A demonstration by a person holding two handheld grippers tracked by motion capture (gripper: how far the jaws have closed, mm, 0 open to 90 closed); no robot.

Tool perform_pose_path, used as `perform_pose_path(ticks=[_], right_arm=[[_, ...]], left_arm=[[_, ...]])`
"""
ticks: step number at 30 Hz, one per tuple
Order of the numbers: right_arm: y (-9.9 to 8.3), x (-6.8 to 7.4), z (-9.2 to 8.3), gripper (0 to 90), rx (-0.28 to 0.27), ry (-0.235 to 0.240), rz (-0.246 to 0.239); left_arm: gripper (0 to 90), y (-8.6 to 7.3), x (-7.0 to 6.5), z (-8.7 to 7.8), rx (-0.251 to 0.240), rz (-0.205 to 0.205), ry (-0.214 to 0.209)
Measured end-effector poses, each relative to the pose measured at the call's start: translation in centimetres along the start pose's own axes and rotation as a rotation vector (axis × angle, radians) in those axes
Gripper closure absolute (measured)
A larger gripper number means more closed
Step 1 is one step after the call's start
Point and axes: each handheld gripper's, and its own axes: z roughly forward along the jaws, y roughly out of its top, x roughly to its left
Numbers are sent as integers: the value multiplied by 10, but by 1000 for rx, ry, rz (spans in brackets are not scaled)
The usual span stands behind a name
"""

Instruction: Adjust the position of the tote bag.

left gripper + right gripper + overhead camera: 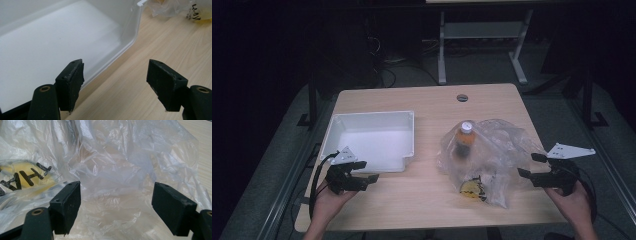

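While both claws gape empty, crumpled clear plastic bag (492, 155), orange bottle (464, 140) inside, yellow print.

bag (492, 155) blurs the bottle (464, 140) inside it.

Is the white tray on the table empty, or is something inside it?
Empty. The white tray shows a bare white floor in the high view and the left gripper view; the bottle lies inside the plastic bag.

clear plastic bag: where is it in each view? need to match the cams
High view: clear plastic bag right of centre on the table, a bottle inside.
Left gripper view: its edge at the top right corner, beyond the white bin.
Right gripper view: directly ahead of the open jaws.
Shared landmark: the bag's yellow patch with black print.
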Motion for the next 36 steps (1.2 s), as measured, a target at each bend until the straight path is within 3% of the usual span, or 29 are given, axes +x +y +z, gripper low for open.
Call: perform_pose_path(ticks=[18,24,28,30,36], right_arm=[[3,5,-4,222,-10,3,6],[2,2,-2,218,-1,2,16],[2,3,-4,217,-6,-3,12],[2,3,-5,217,-7,-5,14],[1,2,-7,216,-15,-5,14]], left_arm=[[284,18,-13,-3,-8,27,-60],[283,39,-21,-3,-21,46,-95],[278,58,-31,0,4,98,-111],[278,63,-34,1,0,99,-117],[279,92,-48,5,15,153,-141]])
